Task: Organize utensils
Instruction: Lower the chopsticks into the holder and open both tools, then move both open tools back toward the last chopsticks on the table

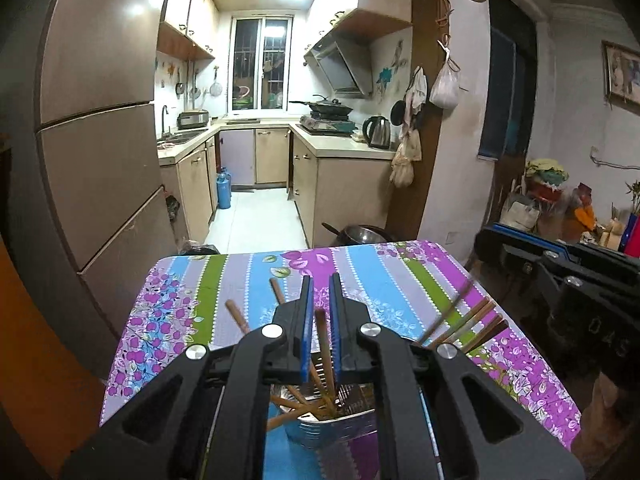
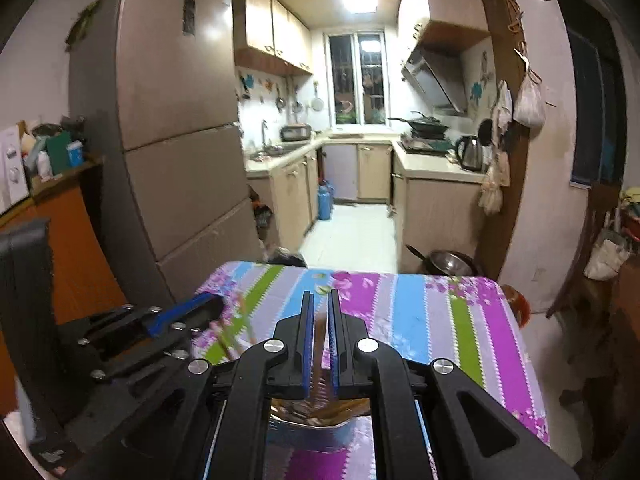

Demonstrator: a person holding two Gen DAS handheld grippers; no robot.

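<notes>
My left gripper (image 1: 321, 280) is shut on a brown chopstick (image 1: 323, 344) whose lower end reaches into a perforated metal holder (image 1: 336, 428) right below it. Other chopsticks (image 1: 237, 316) lean out of that holder. My right gripper (image 2: 319, 294) is shut on a blurred brown chopstick (image 2: 319, 344) above a second metal holder (image 2: 312, 434). In the left wrist view the right gripper (image 1: 492, 236) sits at the right, beside a fan of chopsticks (image 1: 464, 320). The left gripper (image 2: 216, 302) appears at the left of the right wrist view. Both holders stand on the flowered striped tablecloth (image 1: 248, 280).
A tall fridge (image 1: 100, 160) stands left of the table, and an orange cabinet (image 2: 80, 260) lies further left. A metal pan (image 1: 360, 234) sits low beyond the table's far edge, next to a wooden pillar (image 1: 428, 120). The kitchen opens behind.
</notes>
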